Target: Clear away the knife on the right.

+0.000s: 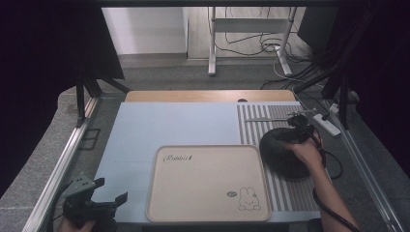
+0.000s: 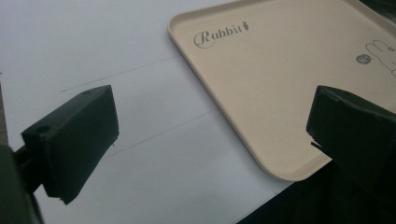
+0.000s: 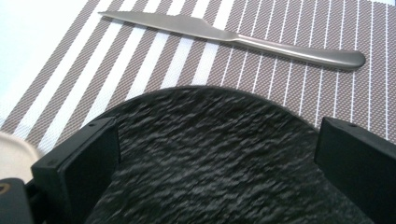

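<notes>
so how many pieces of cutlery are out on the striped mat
1. A single table knife lies flat on the striped placemat, beyond the black textured plate that the right tongs hover over. More could be hidden under the hand.

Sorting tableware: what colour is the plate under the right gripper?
Black, with a rippled slate-like texture; the plate shows best in the right gripper view.

**Table and its load**

The table [image 1: 159, 125] has a pale blue top. A beige tray [image 1: 208, 183] (rabbit drawing, script lettering) lies at the near edge, middle. A striped mat [image 1: 290, 188] covers the right side, bearing a black plate [image 1: 283, 152] and, toward the far edge, a knife [image 1: 258, 119].
</notes>
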A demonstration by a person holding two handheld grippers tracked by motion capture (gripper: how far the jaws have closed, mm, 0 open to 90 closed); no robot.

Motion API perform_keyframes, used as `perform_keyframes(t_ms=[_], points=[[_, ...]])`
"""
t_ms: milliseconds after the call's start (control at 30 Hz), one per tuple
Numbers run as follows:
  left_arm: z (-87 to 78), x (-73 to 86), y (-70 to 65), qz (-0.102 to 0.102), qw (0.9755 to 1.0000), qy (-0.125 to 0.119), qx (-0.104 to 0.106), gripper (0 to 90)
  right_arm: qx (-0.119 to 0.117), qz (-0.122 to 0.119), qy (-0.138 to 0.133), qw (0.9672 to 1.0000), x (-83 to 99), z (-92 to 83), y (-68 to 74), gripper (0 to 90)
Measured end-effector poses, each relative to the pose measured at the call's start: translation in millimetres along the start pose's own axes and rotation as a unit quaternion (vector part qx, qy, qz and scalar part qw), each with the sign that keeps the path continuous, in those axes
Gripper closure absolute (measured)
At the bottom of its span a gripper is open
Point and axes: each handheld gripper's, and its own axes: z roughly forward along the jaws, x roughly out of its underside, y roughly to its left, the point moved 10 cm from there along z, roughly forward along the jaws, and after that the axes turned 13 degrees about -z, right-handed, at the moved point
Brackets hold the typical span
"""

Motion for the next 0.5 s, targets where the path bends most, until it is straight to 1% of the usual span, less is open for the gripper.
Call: perform_keyframes(t_ms=[133,300,367,400,500], points=[[0.0,0.0,-0.1,0.000,1.0000,0.000,0.000,2.4,0.007,-0.004,0.003,1.0000,-2.5,4.4,-3.8,1.0],[0.0,0.0,0.0,0.000,1.0000,0.000,0.001,2.4,0.012,-0.003,-0.001,0.9999,-8.5,8.7,-9.4,2.1],[0.0,0.0,-0.1,0.000,1.0000,0.000,0.000,2.4,0.013,-0.005,-0.004,0.9999,-11.4,10.2,-11.7,6.5],[0.0,0.0,-0.1,0.000,1.0000,0.000,0.000,2.4,0.014,-0.005,-0.005,0.9999,-12.9,11.1,-13.4,7.3],[0.0,0.0,0.0,0.000,1.0000,0.000,0.000,2.4,0.017,-0.005,-0.007,0.9998,-18.1,14.3,-18.9,17.6]])
